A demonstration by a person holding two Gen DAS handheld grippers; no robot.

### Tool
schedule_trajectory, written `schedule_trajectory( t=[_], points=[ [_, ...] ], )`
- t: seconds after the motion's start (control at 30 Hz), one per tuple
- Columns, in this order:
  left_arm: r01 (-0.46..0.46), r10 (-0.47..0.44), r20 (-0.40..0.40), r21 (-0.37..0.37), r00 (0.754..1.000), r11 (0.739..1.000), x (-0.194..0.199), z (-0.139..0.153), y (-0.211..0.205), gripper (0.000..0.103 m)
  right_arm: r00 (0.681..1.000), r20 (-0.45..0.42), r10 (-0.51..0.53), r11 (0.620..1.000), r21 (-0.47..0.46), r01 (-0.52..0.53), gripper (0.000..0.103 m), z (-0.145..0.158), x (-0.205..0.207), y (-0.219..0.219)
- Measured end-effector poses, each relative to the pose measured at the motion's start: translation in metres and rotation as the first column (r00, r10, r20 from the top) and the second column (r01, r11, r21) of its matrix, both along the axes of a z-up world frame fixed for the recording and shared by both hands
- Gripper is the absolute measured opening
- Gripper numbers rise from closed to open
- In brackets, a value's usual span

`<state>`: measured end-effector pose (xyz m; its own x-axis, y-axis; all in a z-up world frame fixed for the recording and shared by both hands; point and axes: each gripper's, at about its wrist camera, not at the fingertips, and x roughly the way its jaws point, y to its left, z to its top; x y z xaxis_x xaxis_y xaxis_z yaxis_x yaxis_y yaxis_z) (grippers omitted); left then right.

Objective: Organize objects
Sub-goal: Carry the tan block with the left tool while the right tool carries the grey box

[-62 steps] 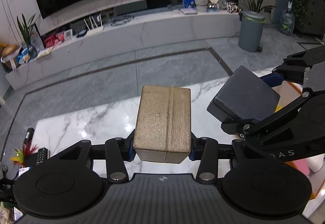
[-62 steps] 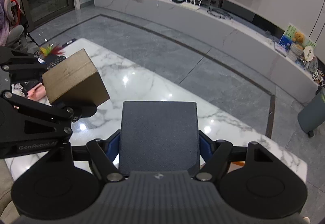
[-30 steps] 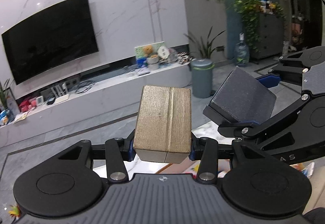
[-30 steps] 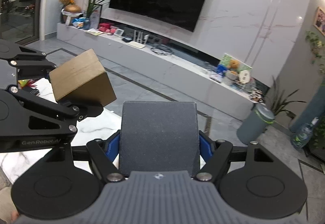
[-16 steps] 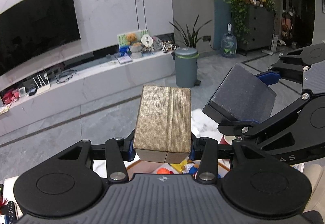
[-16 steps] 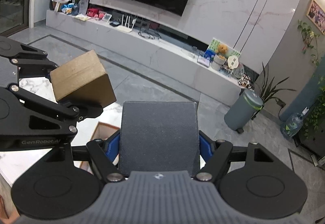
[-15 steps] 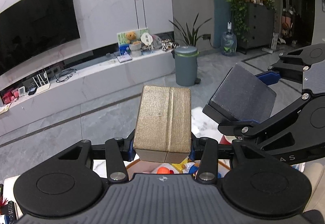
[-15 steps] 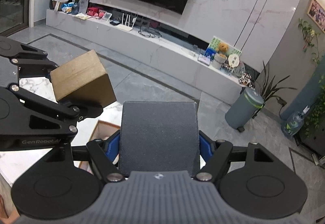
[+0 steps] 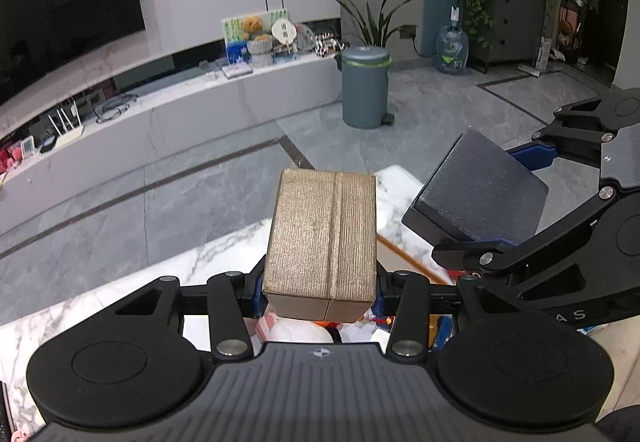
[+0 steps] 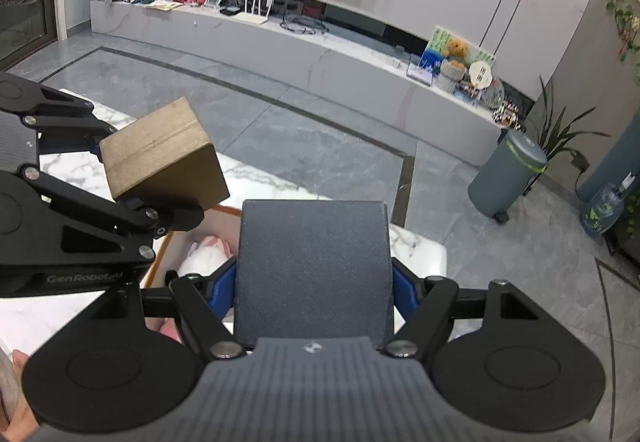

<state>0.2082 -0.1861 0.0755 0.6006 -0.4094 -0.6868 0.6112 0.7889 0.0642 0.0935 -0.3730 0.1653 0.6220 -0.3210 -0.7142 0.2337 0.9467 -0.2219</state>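
The right tool [image 10: 314,278] clamps a dark grey box [image 10: 314,266] between its blue pads. To its left, the left tool [image 10: 132,177] grips a tan box [image 10: 160,157], tilted and apart from the grey one. Below both lies a white marble table [image 10: 256,173] with an open container [image 10: 160,254] holding something pink and white.

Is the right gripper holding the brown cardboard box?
No, the right gripper holds the dark grey box between its jaws, while the brown cardboard box sits in the left gripper.
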Motion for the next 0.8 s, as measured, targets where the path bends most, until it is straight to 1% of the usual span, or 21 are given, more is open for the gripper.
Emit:
schedule_trajectory(
  t=[0.23,0.8],
  points=[
    [-0.006,0.007,-0.049,0.015,0.999,1.0,0.016,-0.024,0.004,0.052,0.999,-0.042,0.001,0.999,0.037,0.001,0.076,-0.037,0.022,-0.01],
    [-0.035,0.041,-0.161,0.044,0.986,0.998,0.059,-0.078,0.012,0.052,0.992,-0.126,0.018,0.996,0.087,-0.007,0.076,-0.109,0.076,-0.02]
  ],
)
